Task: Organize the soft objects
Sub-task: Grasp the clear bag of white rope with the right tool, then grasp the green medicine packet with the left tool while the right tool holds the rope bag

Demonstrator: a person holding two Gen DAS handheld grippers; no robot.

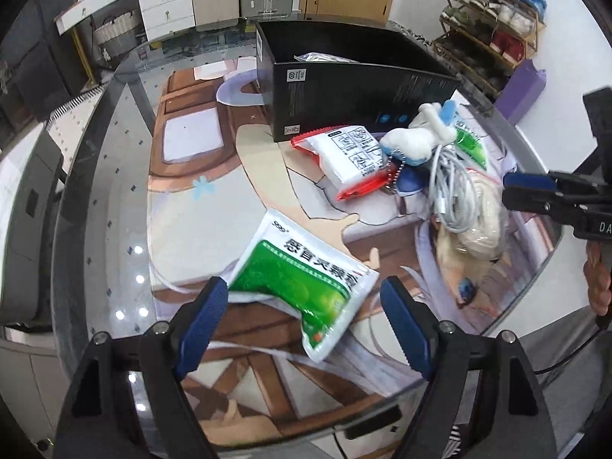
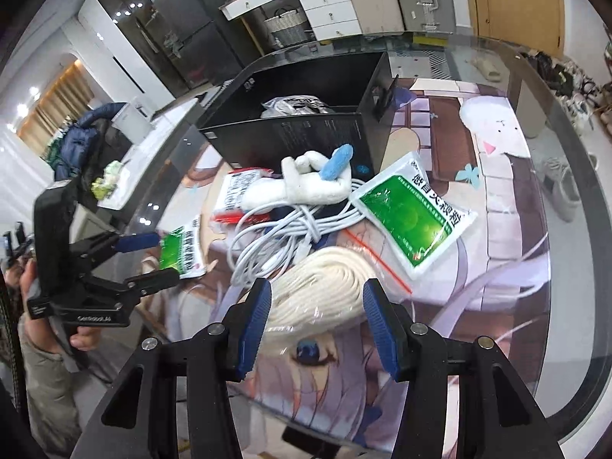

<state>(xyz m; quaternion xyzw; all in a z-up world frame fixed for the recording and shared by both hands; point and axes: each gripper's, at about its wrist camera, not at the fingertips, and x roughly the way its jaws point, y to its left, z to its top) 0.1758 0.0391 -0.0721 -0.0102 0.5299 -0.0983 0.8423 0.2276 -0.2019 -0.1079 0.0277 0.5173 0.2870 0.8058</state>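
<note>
One black box [image 2: 306,134] holding a silvery packet [image 2: 296,105], left tool [image 1: 302,317] wide around green sachet [image 1: 302,279], right tool [image 2: 313,306] narrow astride bagged rope [image 2: 325,290]

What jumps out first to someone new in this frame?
A green medicine sachet sits between the open left hand-held gripper fingers. Beyond it, a tangle of plush toy, white cable and bagged cream rope lies before a black box.

Two green sachets — one [image 1: 302,287] between the left tongs [image 1: 302,329], the other [image 2: 415,222] beyond the right tongs [image 2: 313,325]. One red-edged white packet [image 1: 350,160], one white plush toy [image 2: 310,183], one coiled white cable [image 2: 290,233], one bagged cream rope bundle [image 2: 325,287], one black box [image 2: 306,130] farthest off — holding one silvery bag [image 2: 298,105].
</note>
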